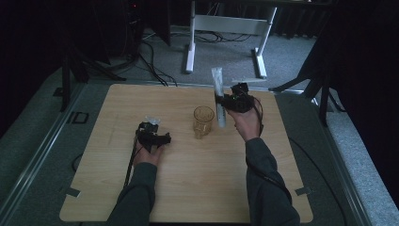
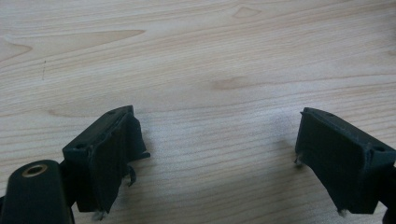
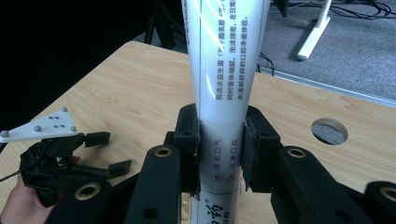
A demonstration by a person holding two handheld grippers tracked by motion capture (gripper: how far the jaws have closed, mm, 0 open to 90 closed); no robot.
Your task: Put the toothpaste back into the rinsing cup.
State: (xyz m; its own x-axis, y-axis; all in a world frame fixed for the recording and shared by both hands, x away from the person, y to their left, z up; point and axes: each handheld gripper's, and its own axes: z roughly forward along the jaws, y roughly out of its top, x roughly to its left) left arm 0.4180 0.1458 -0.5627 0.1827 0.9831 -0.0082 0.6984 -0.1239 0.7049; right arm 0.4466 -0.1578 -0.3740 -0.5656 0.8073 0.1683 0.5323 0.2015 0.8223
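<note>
One white tube (image 3: pixel 224 93), printed with small text, stands nearly upright in the right tongs (image 3: pixel 219 144), whose jaws are closed on its lower body, above the far right part of the wooden surface (image 1: pixel 188 188). One amber glass cup (image 1: pixel 203 121) stands just beside it. The smooth tube could slip or tilt in the grip and knock the cup over. The left tongs (image 2: pixel 215 154) hang spread wide over bare wood, holding nothing.
</note>
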